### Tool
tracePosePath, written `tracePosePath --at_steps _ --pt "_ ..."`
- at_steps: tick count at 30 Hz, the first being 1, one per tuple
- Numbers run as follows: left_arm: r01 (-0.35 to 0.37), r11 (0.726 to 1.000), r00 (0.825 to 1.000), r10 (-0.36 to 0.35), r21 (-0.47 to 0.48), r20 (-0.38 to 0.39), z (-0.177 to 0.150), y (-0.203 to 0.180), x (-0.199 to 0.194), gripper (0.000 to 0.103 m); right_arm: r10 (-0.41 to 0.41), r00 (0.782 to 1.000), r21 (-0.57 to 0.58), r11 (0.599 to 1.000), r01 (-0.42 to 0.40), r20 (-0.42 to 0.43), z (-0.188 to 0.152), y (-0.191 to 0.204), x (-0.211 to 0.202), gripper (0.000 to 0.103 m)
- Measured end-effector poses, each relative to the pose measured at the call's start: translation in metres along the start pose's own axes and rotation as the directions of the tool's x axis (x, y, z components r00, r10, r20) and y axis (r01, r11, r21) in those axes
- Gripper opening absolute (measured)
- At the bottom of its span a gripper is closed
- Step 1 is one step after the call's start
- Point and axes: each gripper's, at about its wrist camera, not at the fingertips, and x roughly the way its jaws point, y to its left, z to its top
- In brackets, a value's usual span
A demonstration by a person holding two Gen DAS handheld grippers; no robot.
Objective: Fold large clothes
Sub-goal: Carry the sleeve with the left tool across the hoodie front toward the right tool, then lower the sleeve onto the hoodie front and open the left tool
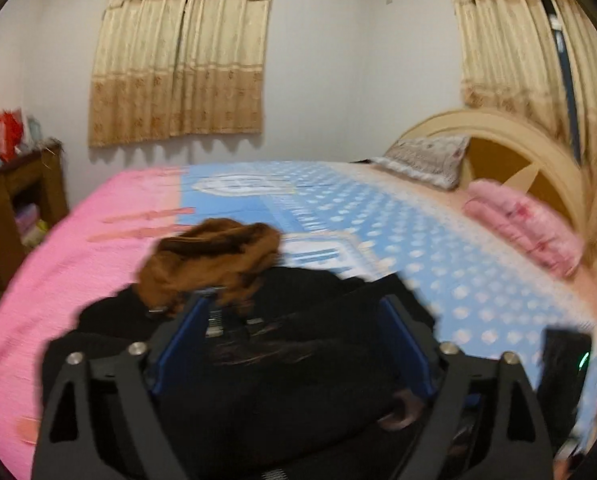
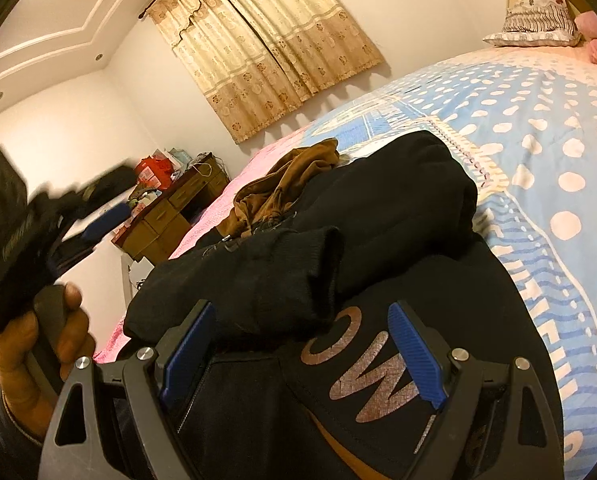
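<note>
A large black garment (image 2: 378,216) with silver lettering lies bunched on the bed, one cuffed sleeve folded across it. My right gripper (image 2: 302,356) is open just above it, jaws straddling the lettering and the sleeve end. My left gripper (image 1: 294,344) is open over the same black garment (image 1: 282,400), the fabric lying between its blue pads. A brown garment (image 1: 214,256) lies crumpled just beyond the black one; it also shows in the right wrist view (image 2: 286,184). In the right wrist view a hand holds the left gripper (image 2: 38,240) at the far left, blurred.
The bed (image 1: 438,256) has a pink and blue dotted cover. A grey pillow (image 1: 426,160) and a folded pink blanket (image 1: 526,224) lie by the headboard. A wooden desk (image 2: 174,212) with clutter stands left of the bed. Curtains (image 1: 182,56) hang behind.
</note>
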Motion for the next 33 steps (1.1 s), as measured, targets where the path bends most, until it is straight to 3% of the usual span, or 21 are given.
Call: tracePosePath --at_steps 5,10,13,16,20,23,27,30,31,33 --pt "-0.135 0.989 0.988 0.138 0.054 -0.062 -0.016 0.040 0.002 0.095 -0.003 1.000 0.004 1.000 0.003 -0.003 0.000 -0.001 0.000 0.088" --pt "-0.185 0.982 0.974 0.179 -0.032 -0.137 -0.040 0.083 -0.001 0.095 -0.011 1.000 0.013 1.000 0.011 -0.014 0.000 -0.001 0.002 0.088" --pt "-0.331 0.943 0.923 0.323 -0.006 -0.210 -0.064 0.107 0.010 0.095 -0.012 1.000 0.026 1.000 0.013 -0.027 0.002 -0.003 0.006 0.088" --pt "-0.389 0.921 0.882 0.362 -0.031 -0.302 -0.083 0.135 0.020 0.101 -0.028 0.999 0.023 0.999 0.029 -0.037 0.001 -0.003 0.009 0.088" --pt "-0.340 0.925 0.893 0.262 -0.168 -0.365 -0.094 0.161 0.023 0.103 -0.075 0.997 -0.039 0.997 0.074 -0.030 0.003 0.012 0.006 0.088" --pt "-0.299 0.931 0.921 0.224 -0.208 -0.319 -0.090 0.157 0.011 0.103 -0.120 0.991 -0.112 0.987 0.113 -0.058 0.007 0.033 0.006 0.088" --pt "-0.291 0.920 0.945 0.233 -0.262 -0.229 -0.067 0.161 -0.003 0.102 -0.136 0.985 -0.215 0.970 0.110 -0.109 0.022 0.066 0.016 0.088" --pt "-0.309 0.911 0.938 0.243 -0.273 -0.249 -0.058 0.166 0.013 0.102 -0.164 0.979 -0.261 0.957 0.128 -0.124 0.036 0.078 0.033 0.088" --pt "-0.330 0.910 0.925 0.259 -0.250 -0.277 -0.059 0.166 0.024 0.102 -0.170 0.975 -0.279 0.952 0.126 -0.140 0.040 0.081 0.046 0.088" --pt "-0.432 0.886 0.869 0.358 -0.171 -0.341 -0.068 0.171 0.040 0.103 -0.187 0.966 -0.275 0.952 0.134 -0.177 0.042 0.080 0.065 0.088"
